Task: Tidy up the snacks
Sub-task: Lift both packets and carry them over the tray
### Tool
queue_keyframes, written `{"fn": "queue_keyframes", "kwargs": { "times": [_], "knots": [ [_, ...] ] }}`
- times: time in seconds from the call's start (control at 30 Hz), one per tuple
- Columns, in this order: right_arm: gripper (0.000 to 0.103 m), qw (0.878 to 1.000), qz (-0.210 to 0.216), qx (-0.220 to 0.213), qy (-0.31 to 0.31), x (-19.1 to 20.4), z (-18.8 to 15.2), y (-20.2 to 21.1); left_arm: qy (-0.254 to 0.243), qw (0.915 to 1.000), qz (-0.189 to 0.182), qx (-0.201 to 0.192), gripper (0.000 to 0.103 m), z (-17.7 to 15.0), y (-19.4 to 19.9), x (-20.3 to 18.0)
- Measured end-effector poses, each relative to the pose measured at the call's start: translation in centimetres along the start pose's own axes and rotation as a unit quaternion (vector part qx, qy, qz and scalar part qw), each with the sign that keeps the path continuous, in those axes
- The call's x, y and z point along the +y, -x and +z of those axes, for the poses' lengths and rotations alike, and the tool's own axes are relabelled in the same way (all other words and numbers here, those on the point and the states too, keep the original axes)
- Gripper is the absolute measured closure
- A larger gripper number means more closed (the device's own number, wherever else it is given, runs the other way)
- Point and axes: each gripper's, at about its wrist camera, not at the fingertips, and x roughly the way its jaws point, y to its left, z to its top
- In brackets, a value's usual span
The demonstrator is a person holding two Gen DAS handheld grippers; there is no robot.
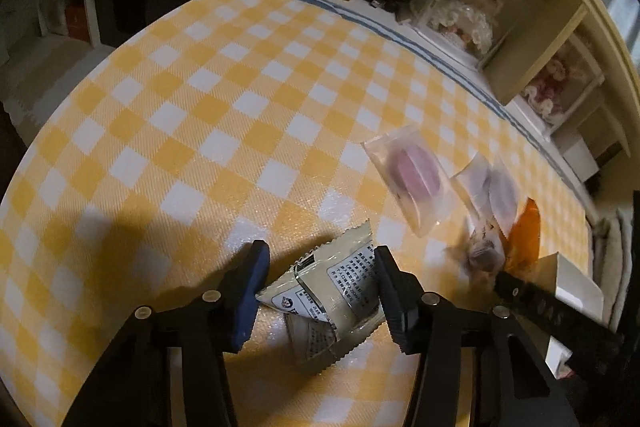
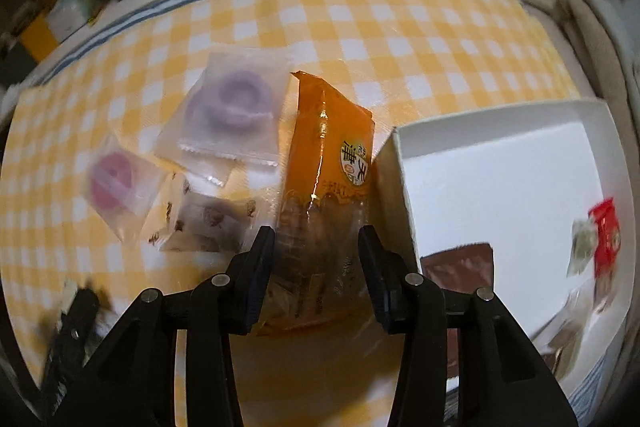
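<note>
We reach for two snack packs on the yellow checked cloth [image 1: 180, 99].

Low in the left view, our left gripper [image 1: 320, 279] has its jaws wide, one on each side of a crumpled silver pack [image 1: 332, 291]; we cannot tell if they touch it. Low in the right view, our right gripper [image 2: 316, 259] has its jaws around the near end of the orange pack [image 2: 328, 187]; if they squeeze it, we cannot tell. That pack's bottom is hidden behind the fingers. Just right of it sits the white box [image 2: 500, 167], cut off at the edge, with a brown pack [image 2: 460, 263] and a blurry red one [image 2: 606, 239] inside. Left of it lie a small printed pack [image 2: 208, 223], a pink ring sweet [image 2: 114, 183] and, farther up, a purple ring sweet [image 2: 236, 103], all fuzzy. At the top, shelves [image 1: 532, 39] are too blurred to read.
</note>
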Motion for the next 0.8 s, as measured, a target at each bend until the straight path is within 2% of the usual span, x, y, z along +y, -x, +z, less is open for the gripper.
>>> {"fn": "queue_keyframes", "kwargs": {
  "times": [0.1,0.13,0.33,0.53,0.8],
  "knots": [
    [0.066,0.998,0.033,-0.011,0.044,0.3,-1.0,0.6,-0.002,1.0,-0.009,0.003,0.054,0.1,0.1,0.1],
    [0.072,0.997,0.048,-0.013,0.06,0.3,-1.6,1.0,-0.001,0.9999,-0.012,0.005,0.054,0.1,0.2,0.4],
    [0.075,0.987,0.093,-0.042,0.122,0.0,-4.5,3.2,-0.008,0.9995,-0.03,0.003,0.057,0.1,1.8,1.2],
    [0.075,0.977,0.113,-0.092,0.152,-0.6,-6.0,6.1,-0.034,0.9977,-0.049,-0.031,0.057,0.1,5.7,0.4],
    [0.075,0.962,0.127,-0.175,0.167,-3.0,-6.0,12.1,-0.082,0.9889,-0.099,-0.074,0.057,-1.3,12.3,-1.3]
  ]
}}
